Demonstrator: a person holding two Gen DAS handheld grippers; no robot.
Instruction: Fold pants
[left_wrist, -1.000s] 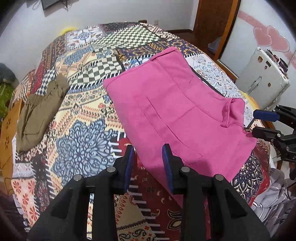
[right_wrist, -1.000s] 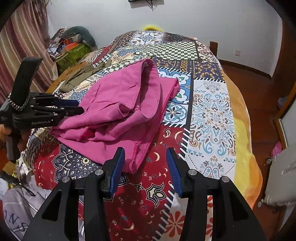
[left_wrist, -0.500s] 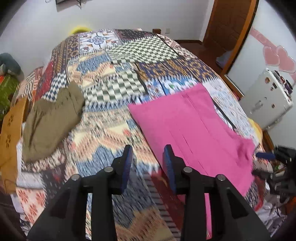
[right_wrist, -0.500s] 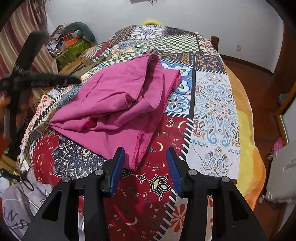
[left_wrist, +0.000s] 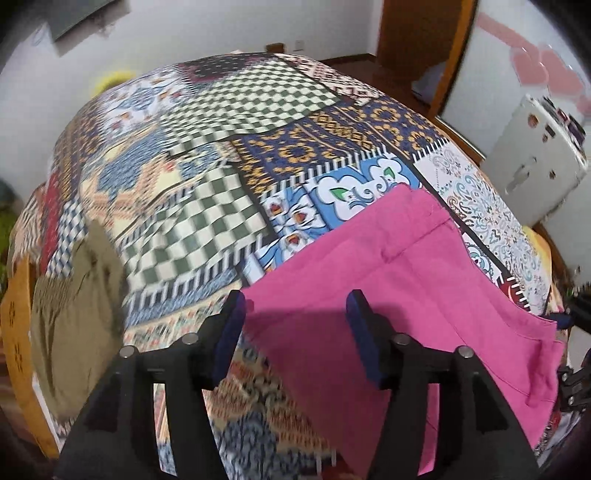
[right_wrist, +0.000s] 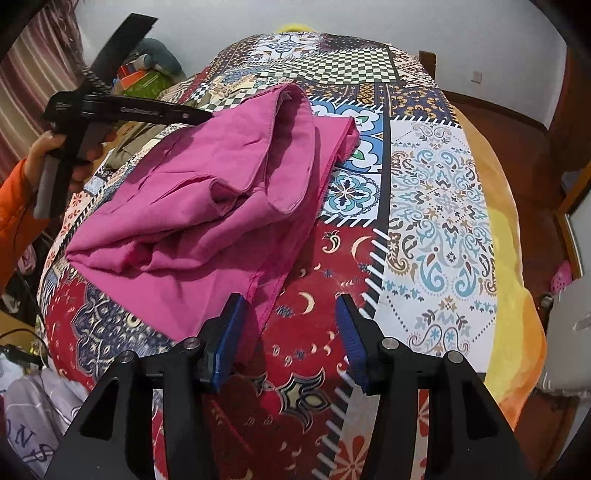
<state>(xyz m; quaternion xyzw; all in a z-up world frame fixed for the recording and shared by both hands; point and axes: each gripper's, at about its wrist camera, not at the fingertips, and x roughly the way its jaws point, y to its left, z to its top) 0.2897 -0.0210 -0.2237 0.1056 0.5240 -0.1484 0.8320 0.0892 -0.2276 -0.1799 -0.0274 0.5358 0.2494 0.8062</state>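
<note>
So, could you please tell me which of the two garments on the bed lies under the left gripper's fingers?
The pink pants: their near corner lies beneath the left gripper, whose jaws are opening. The olive-green garment lies apart, near the bed's left edge.

light: even, indoor; shadows: soft; blur: left view smeared; edges: fisheye-bent, dark corners

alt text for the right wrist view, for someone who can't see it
Rumpled pink cotton pants lie on a bed's patchwork-print cover. The right gripper, jaws opening and empty, hovers by their near hem. At far left a hand holds the left gripper at the pants' far edge.
</note>
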